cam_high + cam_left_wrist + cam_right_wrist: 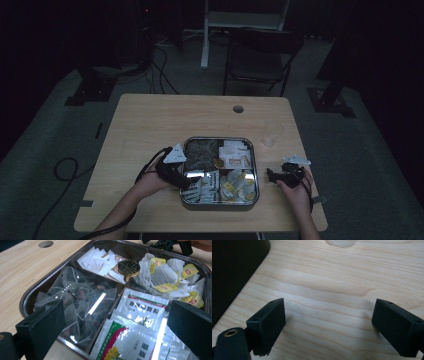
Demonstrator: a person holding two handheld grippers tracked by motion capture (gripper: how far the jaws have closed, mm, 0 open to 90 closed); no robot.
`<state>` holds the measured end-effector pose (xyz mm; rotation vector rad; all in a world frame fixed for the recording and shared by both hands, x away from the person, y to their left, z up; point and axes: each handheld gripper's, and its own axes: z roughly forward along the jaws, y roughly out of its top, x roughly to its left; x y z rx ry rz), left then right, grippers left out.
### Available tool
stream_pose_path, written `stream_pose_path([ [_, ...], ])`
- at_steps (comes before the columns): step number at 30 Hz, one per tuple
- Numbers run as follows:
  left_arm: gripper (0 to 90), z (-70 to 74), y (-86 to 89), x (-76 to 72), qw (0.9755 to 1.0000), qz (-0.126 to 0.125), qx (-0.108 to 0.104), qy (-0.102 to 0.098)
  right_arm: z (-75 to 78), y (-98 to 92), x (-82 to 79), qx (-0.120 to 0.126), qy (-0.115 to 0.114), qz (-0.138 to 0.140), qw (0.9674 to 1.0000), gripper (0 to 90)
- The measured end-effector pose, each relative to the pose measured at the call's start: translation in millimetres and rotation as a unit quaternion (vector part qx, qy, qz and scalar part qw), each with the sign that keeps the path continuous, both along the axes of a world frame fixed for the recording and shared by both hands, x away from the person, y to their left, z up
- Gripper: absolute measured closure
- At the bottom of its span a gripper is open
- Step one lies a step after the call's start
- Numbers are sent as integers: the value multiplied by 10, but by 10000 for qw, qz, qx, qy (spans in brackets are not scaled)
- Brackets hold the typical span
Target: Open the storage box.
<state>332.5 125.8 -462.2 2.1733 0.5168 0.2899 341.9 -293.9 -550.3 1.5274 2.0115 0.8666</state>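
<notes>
A square metal tray (255, 165) with four compartments lies in the middle of the wooden table. It holds clear mesh tea bags (75, 300), white paper sachets (97, 261), yellow-labelled tea bags (165, 275) and green-printed packets (135, 322), around a dark round knob (128, 267). My left gripper (189, 182) is at the tray's near left corner, and its jaws stand open (120, 322) over the mesh bags and packets. My right gripper (274, 176) hovers right of the tray, open (330, 317) over bare wood, holding nothing.
A clear plastic cup (272, 132) stands beyond the right gripper; its base (340, 242) shows at the top of the right gripper view. A cable hole (238, 108) is near the table's far edge. A folding chair (260, 60) stands behind the table.
</notes>
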Motion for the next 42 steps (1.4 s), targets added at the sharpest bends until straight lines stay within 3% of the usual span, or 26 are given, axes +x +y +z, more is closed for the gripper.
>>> stream_pose_path([
  [19,22,-61,-363,150,9994,-291,42,202,0,0,0,2,0,0,10000,112],
  [32,47,-72,-623,252,9982,-467,280,239,0,0,0,1,-1,0,10000,112],
  [36,73,-82,-688,277,9976,-525,357,283,0,0,0,1,-1,0,10000,112],
  [42,223,-81,-796,310,9973,-540,417,285,0,0,0,1,-1,0,10000,112],
])
